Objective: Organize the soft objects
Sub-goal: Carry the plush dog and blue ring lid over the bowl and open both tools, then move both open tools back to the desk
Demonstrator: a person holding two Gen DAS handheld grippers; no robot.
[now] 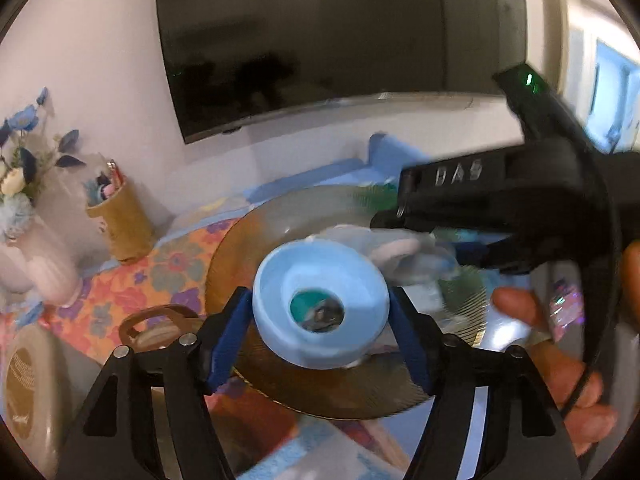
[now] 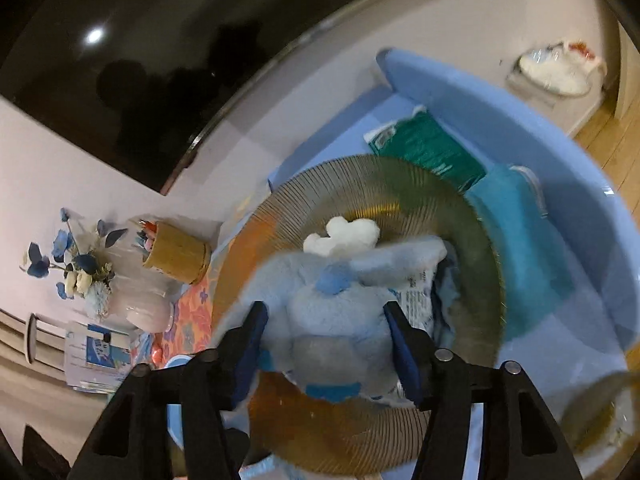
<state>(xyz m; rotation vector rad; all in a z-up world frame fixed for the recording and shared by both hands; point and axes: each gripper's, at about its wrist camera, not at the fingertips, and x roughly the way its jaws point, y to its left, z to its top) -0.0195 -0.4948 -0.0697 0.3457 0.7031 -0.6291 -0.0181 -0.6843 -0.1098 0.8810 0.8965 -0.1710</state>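
My left gripper [image 1: 320, 320] is shut on a light blue foam ring [image 1: 320, 308] and holds it above a gold ribbed glass plate [image 1: 240, 248]. My right gripper [image 2: 324, 340] is shut on a pale blue plush toy [image 2: 336, 312] over the same gold plate [image 2: 472, 248]. In the left wrist view the right gripper [image 1: 460, 252] reaches in from the right with the blurred plush [image 1: 396, 248] at its tips. A white cotton piece [image 2: 344, 234] lies on the plate beyond the plush.
A blue tray [image 2: 580, 184] holds a green packet [image 2: 428, 148] and a teal cloth [image 2: 512, 208]. A gold pen cup [image 1: 120, 220], a pink vase with blue flowers [image 1: 36, 256] and a round tin [image 1: 28, 392] stand at left on the floral cloth [image 1: 168, 268]. A TV [image 1: 320, 40] hangs behind.
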